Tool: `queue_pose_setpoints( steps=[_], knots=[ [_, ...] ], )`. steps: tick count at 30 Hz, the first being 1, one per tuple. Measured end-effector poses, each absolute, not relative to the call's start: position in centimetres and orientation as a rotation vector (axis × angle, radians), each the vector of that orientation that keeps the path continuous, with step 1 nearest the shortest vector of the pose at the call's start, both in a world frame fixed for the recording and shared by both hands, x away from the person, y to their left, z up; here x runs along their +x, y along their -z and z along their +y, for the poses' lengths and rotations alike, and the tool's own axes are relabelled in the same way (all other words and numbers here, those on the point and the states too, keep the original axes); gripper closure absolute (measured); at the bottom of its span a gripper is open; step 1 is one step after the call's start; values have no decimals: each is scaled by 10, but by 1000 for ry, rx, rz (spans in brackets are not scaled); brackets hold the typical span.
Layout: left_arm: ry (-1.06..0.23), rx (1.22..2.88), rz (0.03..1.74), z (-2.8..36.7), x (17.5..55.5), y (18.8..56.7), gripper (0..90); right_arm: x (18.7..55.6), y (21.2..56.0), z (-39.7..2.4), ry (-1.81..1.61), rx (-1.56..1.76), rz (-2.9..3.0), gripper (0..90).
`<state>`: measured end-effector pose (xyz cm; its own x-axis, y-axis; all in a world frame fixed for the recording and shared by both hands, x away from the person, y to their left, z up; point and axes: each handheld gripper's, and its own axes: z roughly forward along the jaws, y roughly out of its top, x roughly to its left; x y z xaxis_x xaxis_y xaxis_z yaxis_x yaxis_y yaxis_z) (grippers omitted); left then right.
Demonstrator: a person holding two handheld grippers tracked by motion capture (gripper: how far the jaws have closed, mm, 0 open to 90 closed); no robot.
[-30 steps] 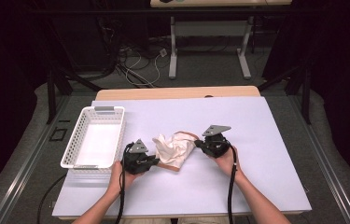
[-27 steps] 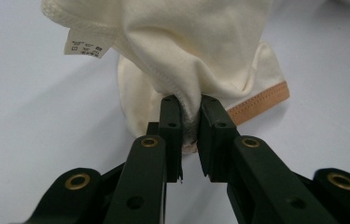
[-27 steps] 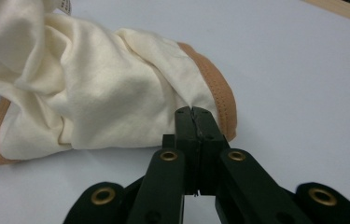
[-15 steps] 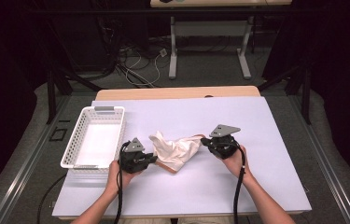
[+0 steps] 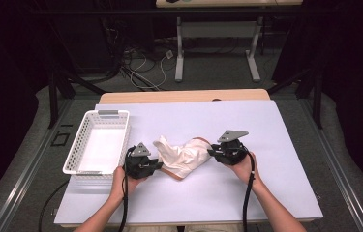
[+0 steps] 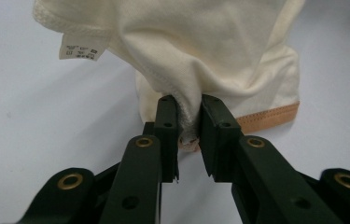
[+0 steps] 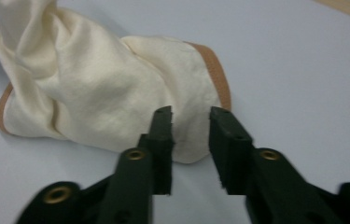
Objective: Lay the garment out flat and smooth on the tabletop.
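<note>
**Colours on the table**

A cream cloth (image 5: pixel 184 157) is seen between the two claws, edged with a tan-orange band and carrying a small white label printed in dark text near the left claw (image 6: pixel 189 116). Both the left claw and the right claw (image 7: pixel 190 122) are black, with brass-coloured rivets. The table (image 5: pixel 276 193) is covered in pale lilac-white. A white lattice-patterned basket (image 5: pixel 77 150) is found beside the left claw.

Bright table, dark surroundings; right gripper view blurred.
</note>
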<state>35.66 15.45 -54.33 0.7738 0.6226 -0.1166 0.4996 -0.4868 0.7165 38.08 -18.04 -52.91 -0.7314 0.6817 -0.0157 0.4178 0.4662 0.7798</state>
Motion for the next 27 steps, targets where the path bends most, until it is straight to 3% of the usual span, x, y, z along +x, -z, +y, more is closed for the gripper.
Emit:
queue_pose_setpoints(
  steps=[2, 3, 5, 10, 13, 14, 15, 16, 17, 18, 20, 21, 25, 27],
  knots=[
    [-175, 2200, 842, 155, 358, 543, 643, 379, 529, -174, -1147, 895, 2436, 471],
    [-175, 2200, 842, 155, 358, 543, 581, 379, 529, -174, -1147, 895, 2436, 471],
    [-152, 2205, 847, 153, 357, 544, 549, 376, 529, -167, -1144, 861, 2468, 346],
    [-95, 2207, 798, 148, 357, 548, 509, 373, 534, -152, -1112, 804, 2509, 324],
    [-109, 2223, 781, 145, 355, 550, 621, 370, 536, -144, -1096, 764, 2524, 318],
    [-118, 2222, 773, 144, 354, 551, 621, 370, 536, -144, -1096, 764, 2524, 318],
    [-125, 2217, 773, 143, 354, 552, 702, 369, 538, -140, -1093, 758, 2512, 375],
    [-125, 2217, 773, 143, 354, 552, 721, 369, 538, -140, -1093, 758, 2512, 375],
    [-117, 2217, 774, 142, 354, 553, 740, 369, 541, -136, -1076, 759, 2503, 474],
    [-116, 2211, 773, 142, 353, 553, 740, 369, 541, -136, -1076, 759, 2503, 474],
    [-106, 2207, 768, 142, 353, 553, 754, 369, 544, -135, -1055, 745, 2501, 613],
    [-110, 2209, 765, 142, 353, 553, 757, 369, 545, -135, -1047, 747, 2485, 735],
    [-101, 2185, 759, 141, 352, 553, 761, 368, 541, -139, -1035, 740, 2452, 829],
    [-105, 2184, 752, 141, 352, 552, 765, 367, 540, -140, -1027, 740, 2445, 833]
  ],
)
